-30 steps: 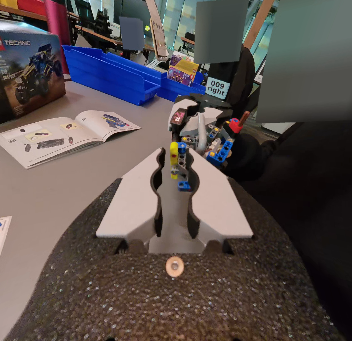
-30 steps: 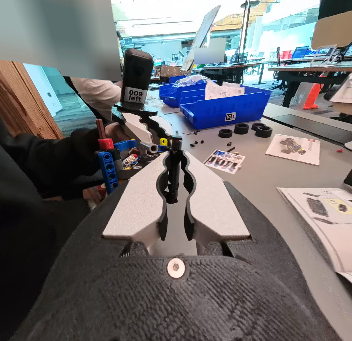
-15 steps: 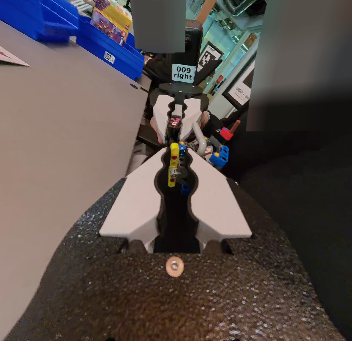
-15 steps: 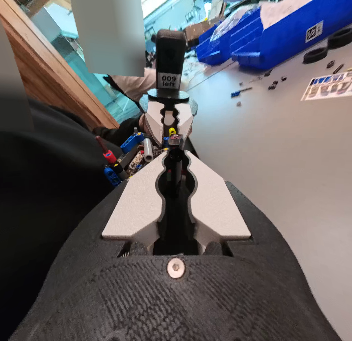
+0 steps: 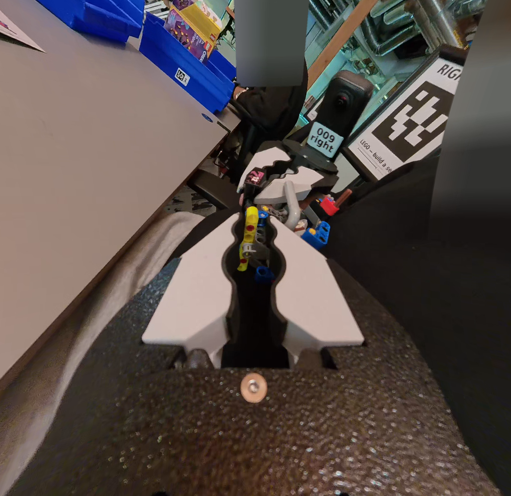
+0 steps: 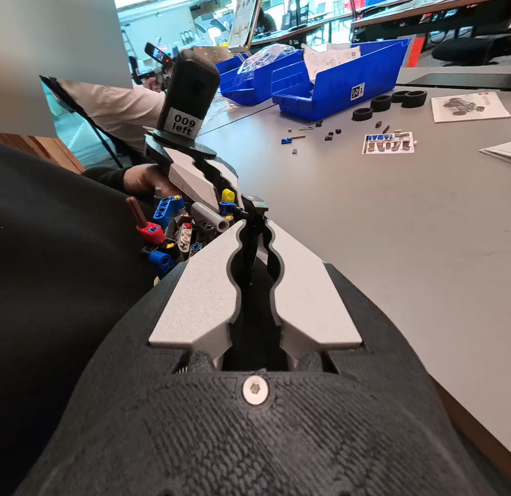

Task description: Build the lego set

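My left gripper [image 5: 254, 217] is shut on the yellow beam [image 5: 249, 233] at one end of a small brick-built model of grey, blue and red parts [image 5: 293, 208]. My right gripper [image 6: 254, 222] is shut on a thin black part [image 6: 252, 244] of the same model, which carries a small dark stickered tile [image 6: 258, 201]. The two grippers face each other closely, with the model [image 6: 190, 228] hanging between them beside the table edge, over dark clothing. The right gripper shows in the left wrist view [image 5: 272, 172], and the left gripper shows in the right wrist view [image 6: 218, 183].
The grey table [image 6: 387, 233] carries blue bins [image 6: 331, 89], black tyres [image 6: 387, 103], a sticker sheet [image 6: 388, 143], a leaflet [image 6: 470, 107] and several small loose parts [image 6: 329, 135]. A person in dark clothing [image 6: 55, 261] is close on the left. A colourful box [image 5: 193, 31] stands in a bin. My left and right fingertips are right by each other.
Both grippers have swung and tilted together with the model, from above the table to beside its edge. Both grasps have held, and the model keeps its place between the fingers.
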Motion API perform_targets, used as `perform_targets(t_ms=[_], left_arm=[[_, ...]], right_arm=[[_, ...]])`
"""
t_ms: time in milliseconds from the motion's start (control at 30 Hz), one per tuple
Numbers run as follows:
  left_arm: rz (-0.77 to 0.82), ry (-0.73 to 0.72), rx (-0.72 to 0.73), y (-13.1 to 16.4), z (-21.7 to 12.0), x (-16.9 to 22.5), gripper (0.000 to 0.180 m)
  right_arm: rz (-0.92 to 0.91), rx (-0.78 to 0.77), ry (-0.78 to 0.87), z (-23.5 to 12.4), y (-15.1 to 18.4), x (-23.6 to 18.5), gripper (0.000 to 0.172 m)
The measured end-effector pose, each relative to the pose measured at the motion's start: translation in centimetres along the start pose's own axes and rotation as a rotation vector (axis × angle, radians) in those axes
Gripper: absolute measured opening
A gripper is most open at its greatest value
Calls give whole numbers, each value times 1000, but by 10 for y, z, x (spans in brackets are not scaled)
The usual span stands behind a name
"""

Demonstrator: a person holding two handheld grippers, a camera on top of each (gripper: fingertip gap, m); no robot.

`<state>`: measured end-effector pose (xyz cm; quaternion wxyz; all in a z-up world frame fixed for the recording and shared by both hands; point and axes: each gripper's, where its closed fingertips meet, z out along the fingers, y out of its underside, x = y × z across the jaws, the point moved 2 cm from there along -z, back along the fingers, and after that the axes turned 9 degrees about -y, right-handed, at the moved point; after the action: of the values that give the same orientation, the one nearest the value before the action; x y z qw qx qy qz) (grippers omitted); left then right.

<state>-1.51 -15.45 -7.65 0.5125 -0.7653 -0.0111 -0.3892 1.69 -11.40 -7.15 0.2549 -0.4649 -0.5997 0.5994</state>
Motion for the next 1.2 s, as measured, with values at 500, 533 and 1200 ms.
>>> perform_targets(t_ms=[500, 533, 1200], left_arm=[[-76, 102, 57, 3, 3, -12, 12], [-67, 94, 51, 3, 4, -12, 12], [122, 94, -67, 2, 1, -16, 12]], right_arm=[[129, -10, -87, 0, 8, 9, 7], [132, -17, -81, -1, 10, 10, 8], [-33, -116, -430, 8, 8, 15, 8]])
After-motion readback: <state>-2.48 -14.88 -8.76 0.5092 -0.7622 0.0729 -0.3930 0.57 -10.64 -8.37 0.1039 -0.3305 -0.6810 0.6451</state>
